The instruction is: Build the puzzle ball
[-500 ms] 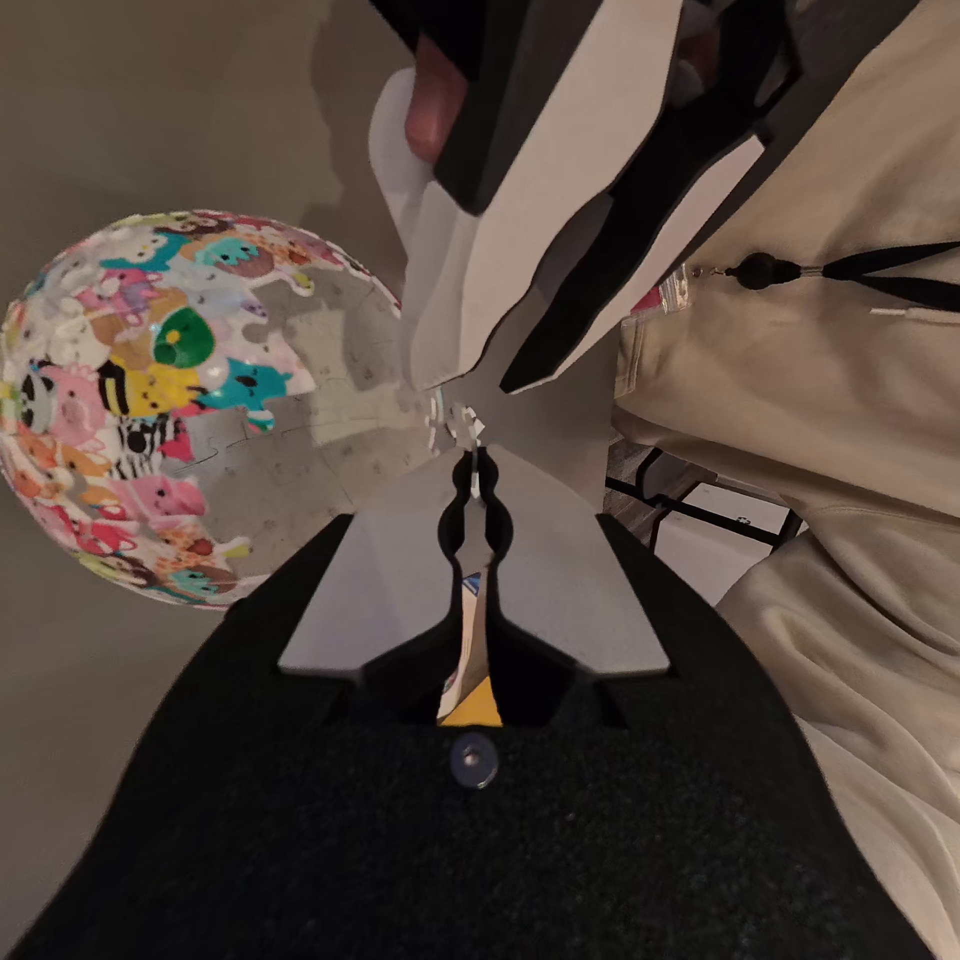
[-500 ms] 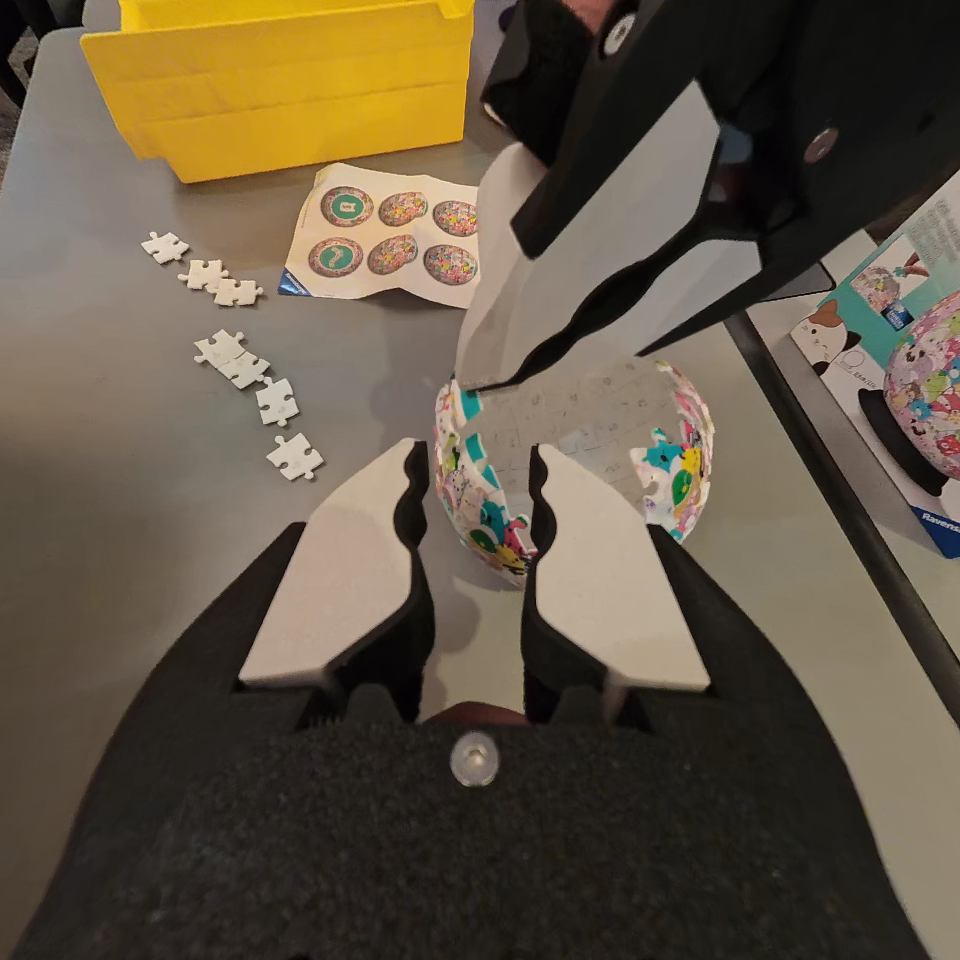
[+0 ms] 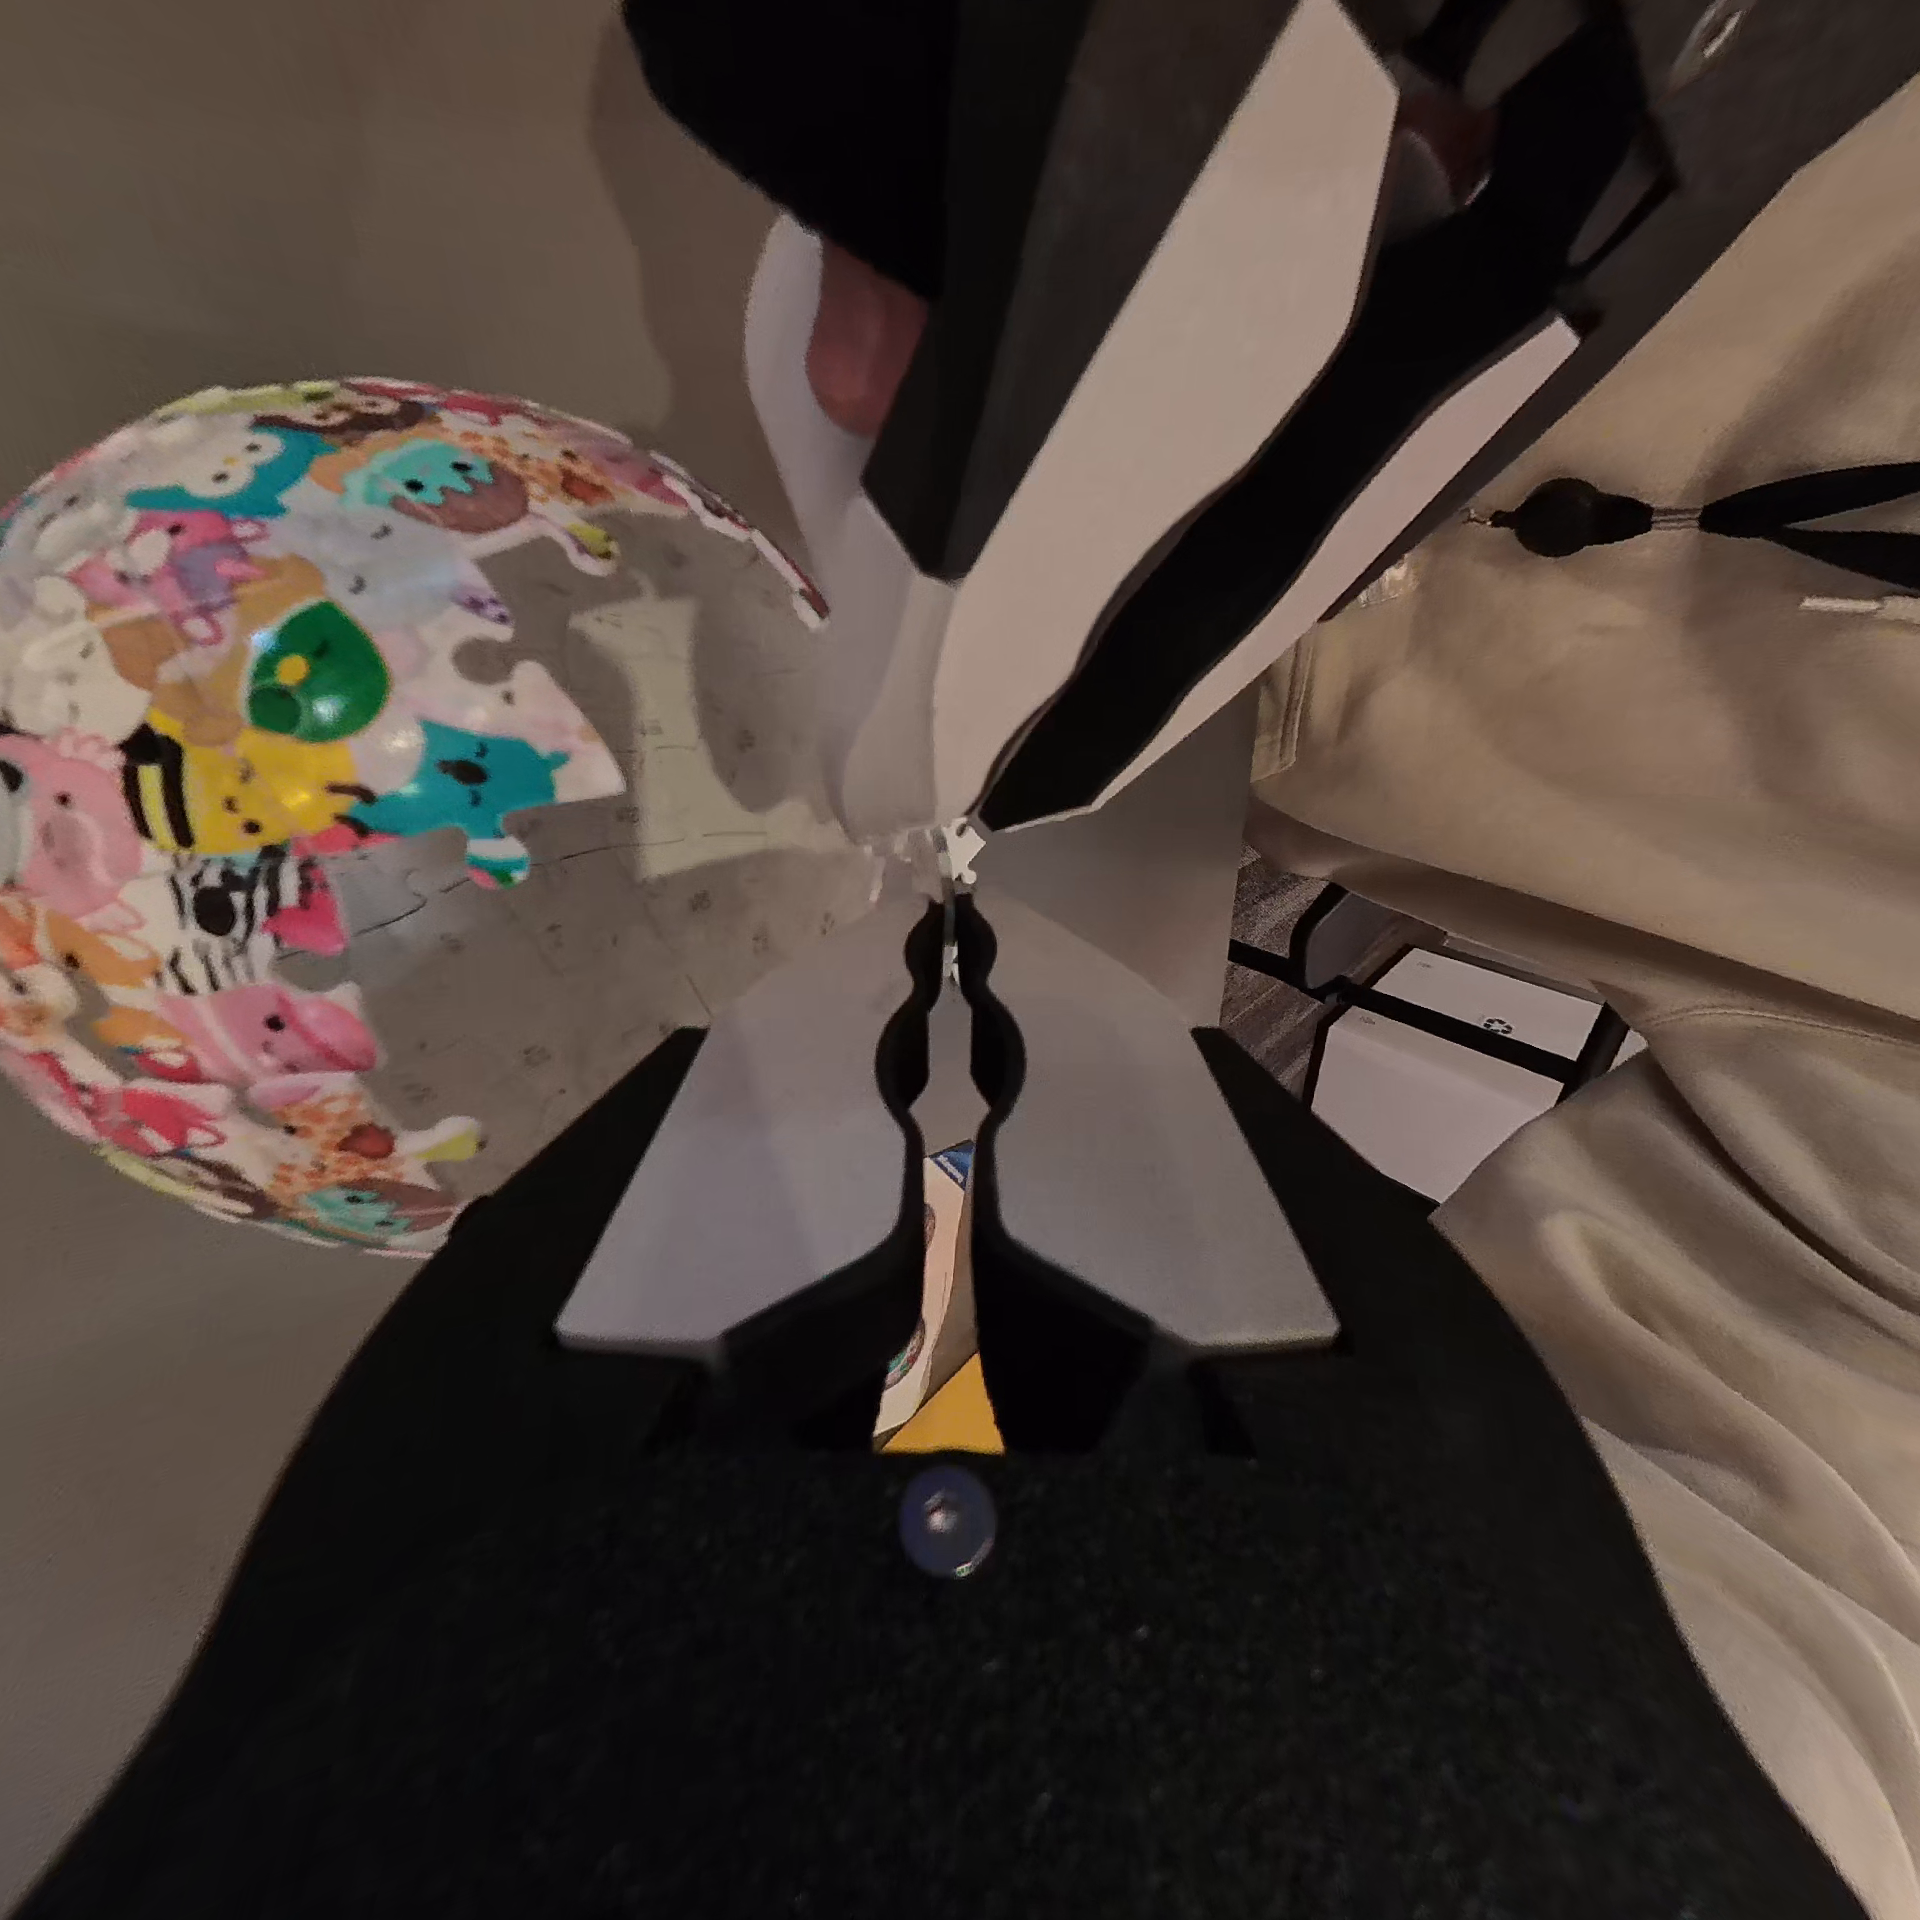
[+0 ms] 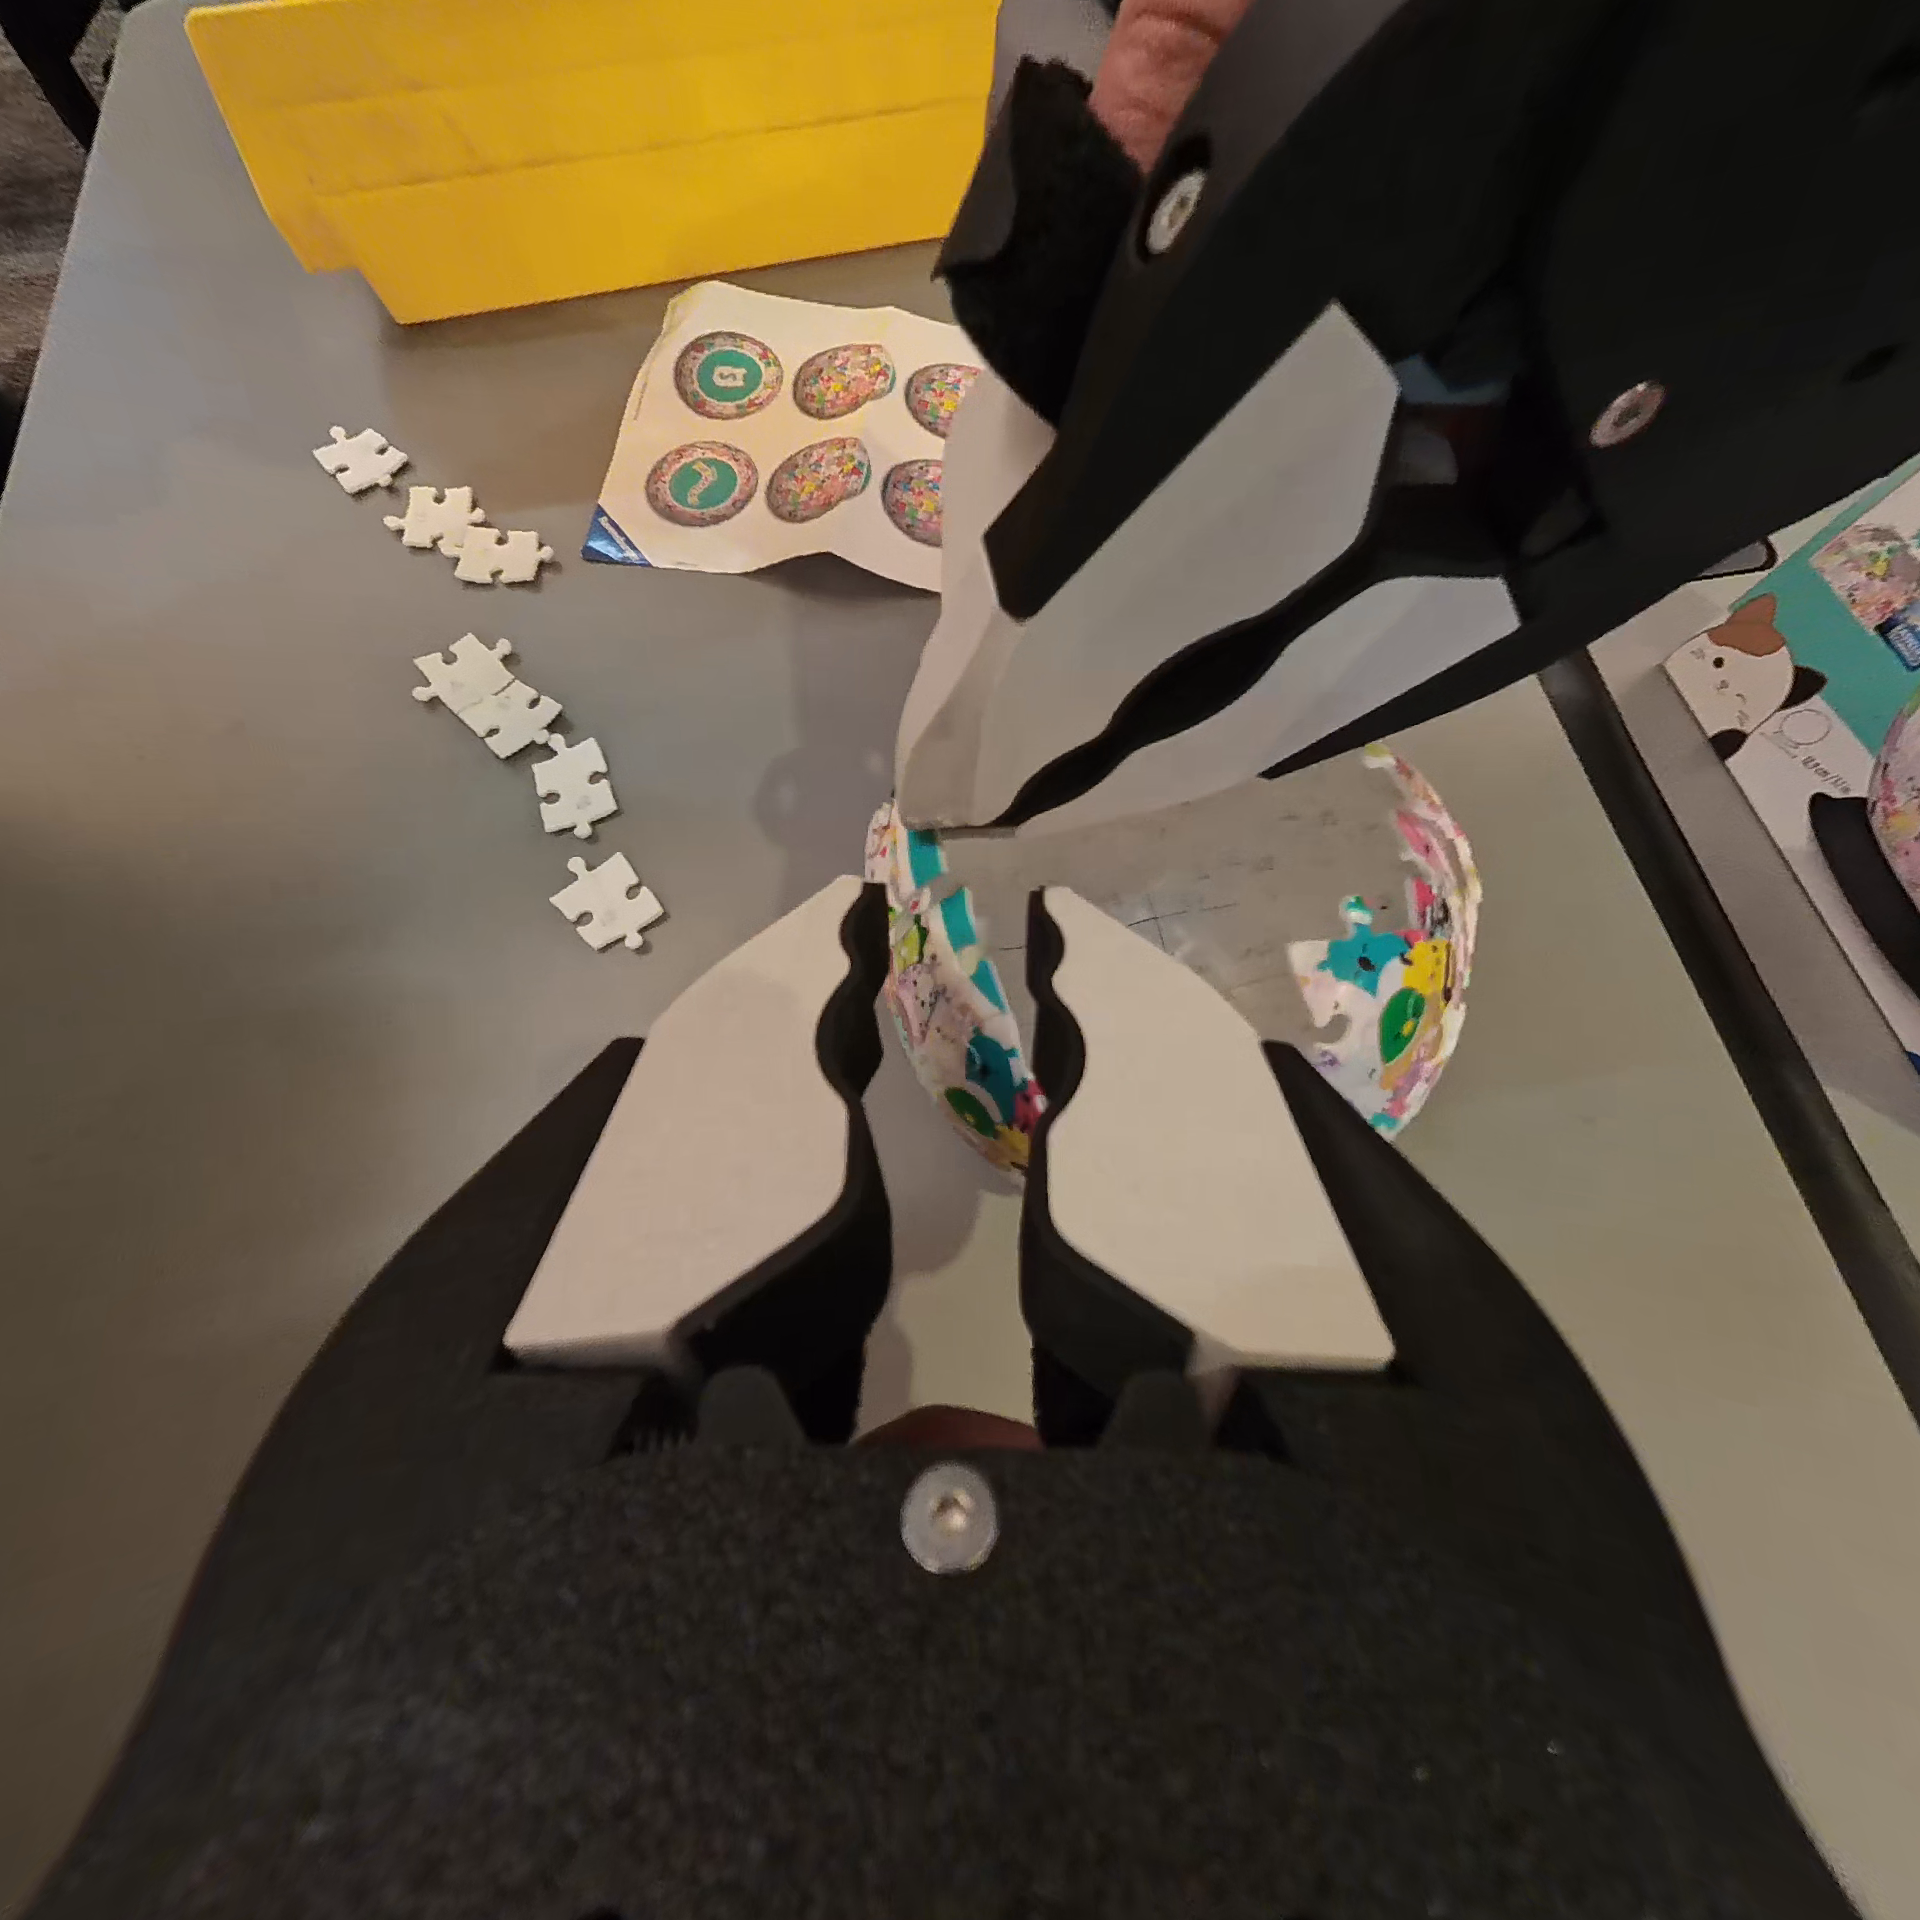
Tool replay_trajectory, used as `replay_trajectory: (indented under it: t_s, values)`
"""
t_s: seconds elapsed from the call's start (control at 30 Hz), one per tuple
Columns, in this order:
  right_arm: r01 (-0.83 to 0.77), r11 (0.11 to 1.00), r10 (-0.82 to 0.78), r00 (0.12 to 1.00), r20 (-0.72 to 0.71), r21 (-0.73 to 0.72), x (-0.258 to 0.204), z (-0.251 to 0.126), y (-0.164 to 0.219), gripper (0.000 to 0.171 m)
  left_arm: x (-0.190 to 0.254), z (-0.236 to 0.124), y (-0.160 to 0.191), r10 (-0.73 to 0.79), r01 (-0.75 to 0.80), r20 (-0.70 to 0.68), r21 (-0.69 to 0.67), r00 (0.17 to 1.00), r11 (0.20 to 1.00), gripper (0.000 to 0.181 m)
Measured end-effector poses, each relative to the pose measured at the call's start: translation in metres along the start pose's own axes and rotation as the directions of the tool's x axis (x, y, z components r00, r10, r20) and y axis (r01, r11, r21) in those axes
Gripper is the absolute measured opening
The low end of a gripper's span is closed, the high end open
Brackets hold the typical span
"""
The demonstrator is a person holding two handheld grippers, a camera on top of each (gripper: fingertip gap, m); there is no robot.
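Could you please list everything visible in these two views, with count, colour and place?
ball: one, multicoloured, partly built, on the table under both tools.
held piece: one, white side showing, at the left tool's tips.
loose pieces: seven, white, in a rough row on the table left of the ball.
sheet: one, white with round pictures, in front of the bin.
bin: one, yellow, at the table's far end.
box: one, teal and white, far right, past the table's dark edge.
table: one, grey.
hoodie: one, cream, on the person.
left tool: shut on the held piece.
right tool: open, over the ball's near rim.
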State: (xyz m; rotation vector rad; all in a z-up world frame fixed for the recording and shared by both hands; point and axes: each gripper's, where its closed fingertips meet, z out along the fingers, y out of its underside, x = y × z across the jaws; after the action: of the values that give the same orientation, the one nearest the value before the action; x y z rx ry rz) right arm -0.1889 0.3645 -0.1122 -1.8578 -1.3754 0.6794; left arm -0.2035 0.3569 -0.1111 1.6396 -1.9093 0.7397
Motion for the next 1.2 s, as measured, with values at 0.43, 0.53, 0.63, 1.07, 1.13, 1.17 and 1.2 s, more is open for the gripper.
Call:
replay_trajectory:
  t_s: [0.43,0.53,0.63,1.07,1.13,1.17,1.2]
  values:
    - [-0.005,0.998,0.002,0.999,0.042,0.058,-0.006,-0.003,-0.016,0.006,0.014,-0.012,-0.001,0.032,-0.032,0.022,0.039,0.999,0.999,0.001]
    - [-0.027,0.995,0.022,0.998,0.054,0.093,-0.008,-0.008,-0.022,0.005,0.020,-0.017,-0.003,0.039,-0.044,0.064,0.077,0.997,0.996,0.003]
    - [-0.071,0.982,0.060,0.996,0.067,0.174,-0.010,-0.022,-0.031,0.002,0.035,-0.028,-0.012,0.053,-0.080,0.127,0.218,0.991,0.973,0.013]
    - [-0.451,0.694,0.216,0.874,0.435,0.561,-0.086,-0.077,-0.062,0.002,0.125,0.002,-0.033,-0.046,-0.327,0.374,0.858,0.926,0.396,0.031]
    - [-0.484,0.669,0.220,0.854,0.472,0.564,-0.097,-0.078,-0.061,0.002,0.133,0.013,-0.031,-0.073,-0.325,0.369,0.884,0.927,0.336,0.027]
    - [-0.495,0.655,0.217,0.847,0.486,0.571,-0.103,-0.079,-0.061,0.002,0.137,0.019,-0.031,-0.076,-0.321,0.360,0.894,0.930,0.312,0.022]
    - [-0.500,0.656,0.213,0.842,0.497,0.566,-0.110,-0.078,-0.060,0.002,0.139,0.026,-0.030,-0.089,-0.317,0.358,0.898,0.929,0.304,0.018]
